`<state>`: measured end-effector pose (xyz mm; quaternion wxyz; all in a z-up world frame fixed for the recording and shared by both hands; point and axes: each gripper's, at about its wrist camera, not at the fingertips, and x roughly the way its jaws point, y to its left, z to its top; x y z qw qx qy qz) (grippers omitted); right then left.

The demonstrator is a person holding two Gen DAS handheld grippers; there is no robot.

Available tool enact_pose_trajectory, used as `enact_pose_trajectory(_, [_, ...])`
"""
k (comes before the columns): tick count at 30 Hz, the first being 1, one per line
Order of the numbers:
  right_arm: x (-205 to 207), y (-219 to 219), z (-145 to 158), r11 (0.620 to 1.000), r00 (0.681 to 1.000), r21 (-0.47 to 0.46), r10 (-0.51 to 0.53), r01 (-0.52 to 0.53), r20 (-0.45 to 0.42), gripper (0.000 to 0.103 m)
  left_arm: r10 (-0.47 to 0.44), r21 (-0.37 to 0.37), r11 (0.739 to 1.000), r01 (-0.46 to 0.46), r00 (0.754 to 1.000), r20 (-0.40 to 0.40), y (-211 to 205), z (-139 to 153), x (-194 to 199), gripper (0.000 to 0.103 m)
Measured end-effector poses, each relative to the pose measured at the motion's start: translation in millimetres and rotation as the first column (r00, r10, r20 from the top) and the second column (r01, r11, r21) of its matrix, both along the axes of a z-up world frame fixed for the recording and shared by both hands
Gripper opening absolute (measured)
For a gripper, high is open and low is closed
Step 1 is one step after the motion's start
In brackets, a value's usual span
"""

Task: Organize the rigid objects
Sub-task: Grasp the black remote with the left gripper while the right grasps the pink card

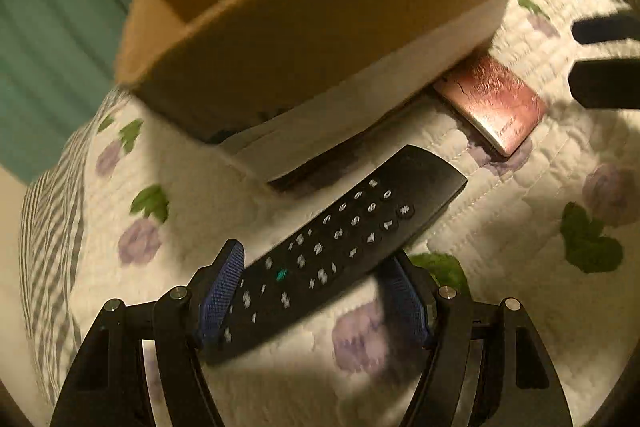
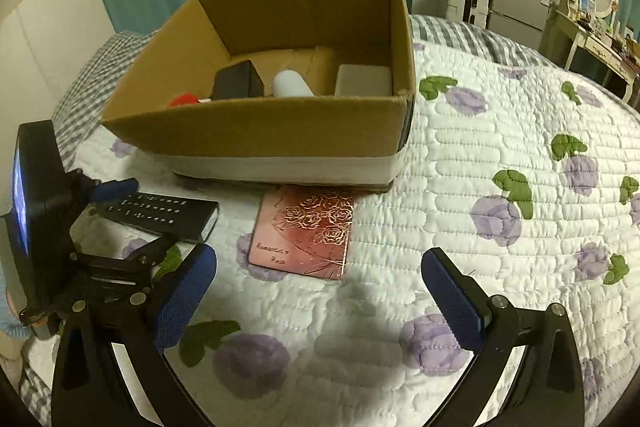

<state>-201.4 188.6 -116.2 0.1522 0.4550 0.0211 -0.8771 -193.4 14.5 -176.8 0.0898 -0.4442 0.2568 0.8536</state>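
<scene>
Blue-padded fingers of the left gripper (image 1: 316, 291) were closed on a black remote control (image 1: 340, 243), held low in the frame above a floral quilt (image 1: 520, 227). Further up and to the right, a pink tin (image 2: 304, 231) lay flat on the quilt, touching the base of an open cardboard box (image 2: 260, 131) that filled the upper centre. At the bottom of its own view, the right gripper (image 2: 320, 291) stood wide open, holding nothing.
</scene>
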Motion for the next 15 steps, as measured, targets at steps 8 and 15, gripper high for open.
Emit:
enact_pose_trajectory(8, [-1.5, 1.2, -2.9, 1.0, 1.0, 0.014, -0.023, 0.023, 0.013, 0.103, -0.05, 0.059, 0.997, 0.049, 0.998, 0.027, 5.7, 8.1, 5.2, 0.038])
enact_pose_trajectory(15, [8.8, -2.6, 10.0, 0.999, 1.0, 0.034, -0.012, 0.013, -0.026, 0.103, -0.028, 0.173, 0.985, 0.019, 0.999, 0.047, 12.8, 42.7, 45.6, 0.019])
